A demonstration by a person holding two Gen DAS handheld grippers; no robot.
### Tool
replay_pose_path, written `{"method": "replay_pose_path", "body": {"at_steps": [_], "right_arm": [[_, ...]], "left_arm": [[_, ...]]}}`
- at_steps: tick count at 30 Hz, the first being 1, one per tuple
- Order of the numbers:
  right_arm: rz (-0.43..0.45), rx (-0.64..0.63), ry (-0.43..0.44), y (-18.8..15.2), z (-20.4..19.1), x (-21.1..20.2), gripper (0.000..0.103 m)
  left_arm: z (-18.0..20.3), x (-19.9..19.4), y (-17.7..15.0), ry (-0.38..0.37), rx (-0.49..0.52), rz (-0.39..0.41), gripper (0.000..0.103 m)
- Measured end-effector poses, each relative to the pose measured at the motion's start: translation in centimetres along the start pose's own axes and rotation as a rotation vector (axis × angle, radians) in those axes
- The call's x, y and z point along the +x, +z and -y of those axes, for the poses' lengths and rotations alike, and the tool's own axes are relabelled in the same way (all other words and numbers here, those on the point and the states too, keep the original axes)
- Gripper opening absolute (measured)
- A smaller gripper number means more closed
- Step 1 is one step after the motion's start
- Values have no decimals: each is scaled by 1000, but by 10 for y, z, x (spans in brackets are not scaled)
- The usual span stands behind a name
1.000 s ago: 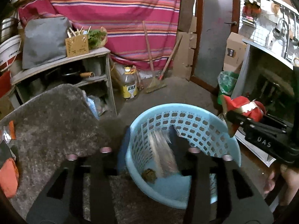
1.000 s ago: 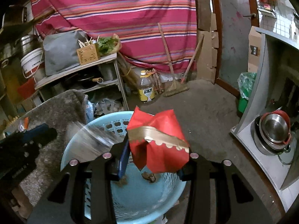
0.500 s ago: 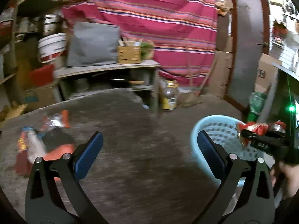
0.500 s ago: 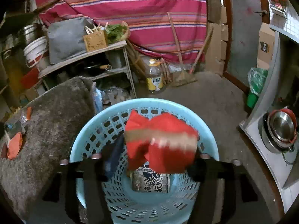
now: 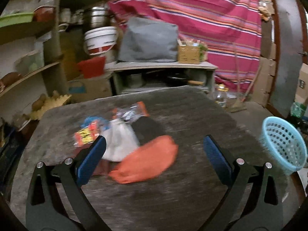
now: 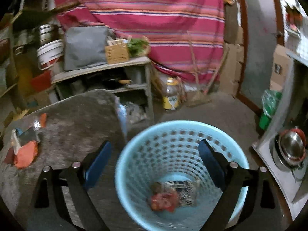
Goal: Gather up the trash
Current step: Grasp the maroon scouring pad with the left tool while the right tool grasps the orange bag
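A heap of wrappers lies on the grey carpeted table [image 5: 192,115]: an orange bag [image 5: 148,163], a white bag [image 5: 119,140], a black packet [image 5: 148,130], a clear orange-ended wrapper [image 5: 130,112] and a red-yellow packet [image 5: 86,134]. My left gripper [image 5: 154,146] hovers over the heap, open and empty. My right gripper [image 6: 155,152] hangs above the light blue basket [image 6: 173,132], jaws opening with nothing between them. The red wrapper [image 6: 163,201] lies at the basket's bottom beside a printed packet [image 6: 182,190]. The heap [image 6: 25,150] also shows at the right wrist view's left.
Behind the table stands a low shelf unit [image 5: 163,77] with a grey bag and a wooden box. An oil bottle [image 6: 171,96] and a broom [image 6: 196,88] are on the floor by the striped cloth. A white counter with metal pots [image 6: 290,150] is right of the basket [image 5: 283,144].
The left gripper opened wide and swung left from the basket to over the wrapper heap. The right gripper opened and the red wrapper dropped into the basket.
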State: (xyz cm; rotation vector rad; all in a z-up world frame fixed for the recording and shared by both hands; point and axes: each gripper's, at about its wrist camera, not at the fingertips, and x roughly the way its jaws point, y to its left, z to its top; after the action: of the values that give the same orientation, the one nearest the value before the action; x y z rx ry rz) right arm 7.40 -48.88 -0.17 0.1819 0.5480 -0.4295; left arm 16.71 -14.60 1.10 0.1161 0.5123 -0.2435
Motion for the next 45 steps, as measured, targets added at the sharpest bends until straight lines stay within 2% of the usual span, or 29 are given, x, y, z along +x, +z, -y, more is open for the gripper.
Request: {"method": "replay_pose_path", "body": {"at_steps": [4,10,12,13,18,21,25,29,30,31,32,34,40,45], "right_arm": [[-21,-38,18,0,-35,9,90],[-47,-69,52,-5,-81,17,90],[-49,-86,60,-7,-95,19,91],[-51,-106,65,-8,-105,20,99],[-51,-225,34,-16,-143,25,99],[-49,-202,47,-15,-151,28,99],[-94,-136,97,-15,-153,38,99],[-110,-112,151,-19,-164,46,99],[-109,-123,147,-20,-169,46,99],[-107,-136,137,-21,-174,47,99],[-104,-150,123,-21,-179,47,99],[-132,-188,84,-22,-190,50,99],[-199,-171,153,-27,-202,56,99],[-152,-238,129,-30,-220,48,99]], "left_arm": [[-36,8,-7,52,-28,-19,98],[-84,32,-22,125,-61,-94,98],[-97,39,-27,123,-86,-118,98],[-102,41,-29,124,-96,-127,98],[-118,53,-37,104,-126,-172,98],[-120,60,-41,110,-119,-184,98],[-124,68,-44,102,-131,-193,97],[-128,80,-47,95,-138,-233,97],[-128,82,-48,90,-141,-244,96],[-129,84,-48,83,-143,-253,89],[-130,86,-48,73,-142,-259,77],[-128,92,-50,39,-134,-289,63],[-129,85,-50,20,-125,-261,61],[-140,63,-46,23,-120,-210,61]]}}
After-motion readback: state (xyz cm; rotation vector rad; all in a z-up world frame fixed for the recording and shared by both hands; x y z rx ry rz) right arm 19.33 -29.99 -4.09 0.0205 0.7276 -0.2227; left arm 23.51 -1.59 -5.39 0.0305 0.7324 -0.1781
